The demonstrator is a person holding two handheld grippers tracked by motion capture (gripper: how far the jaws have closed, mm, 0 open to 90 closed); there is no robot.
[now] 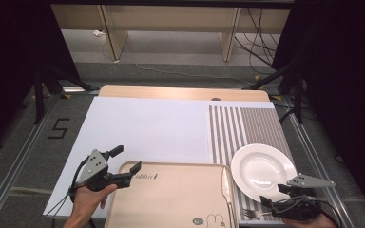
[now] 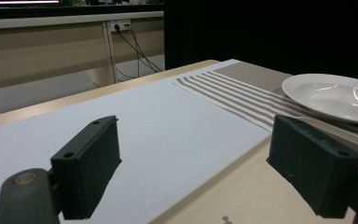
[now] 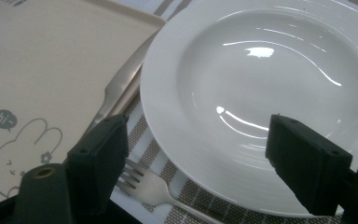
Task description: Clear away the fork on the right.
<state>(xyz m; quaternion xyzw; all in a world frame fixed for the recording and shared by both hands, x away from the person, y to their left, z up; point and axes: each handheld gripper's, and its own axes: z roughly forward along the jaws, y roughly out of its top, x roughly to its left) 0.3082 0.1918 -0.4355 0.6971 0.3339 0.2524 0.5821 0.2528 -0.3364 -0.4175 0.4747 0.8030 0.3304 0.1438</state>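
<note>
- Landmark: the rectangular beige plastic tray (image 1: 171, 199) with a rabbit print, seen at the near edge of the table in the high view.
- Left gripper (image 1: 126, 164) is held at the tray's far-left corner; jaws are spread wide, nothing is pinched between them.
- In the left gripper view one jaw is seen over the tray's surface (image 2: 261, 196), the other over the white sheet (image 2: 168, 135) beyond the tray's edge. Whether either jaw touches the tray cannot be told.
- Right gripper (image 1: 278, 203) is held just right of the tray's near-right corner; jaws are spread, nothing gripped.
- A round white ceramic plate (image 1: 264, 171) is set just right of the tray, on the grey-and-white striped placemat (image 1: 242, 128). The plate is empty and upright.
- In the right gripper view the plate's near rim (image 3: 205, 154) is seen between the open jaws.
- A silver metal fork (image 1: 253, 214) lies on the placemat, right of the tray's near-right corner, just beside the plate's near rim; tines are pointed toward the tray (image 3: 140, 179).
- A silver metal knife (image 1: 226, 190) lies along the tray's right edge, between the tray and the plate.
- The knife's blade is seen resting on the tray rim in the right gripper view (image 3: 116, 93).
</note>
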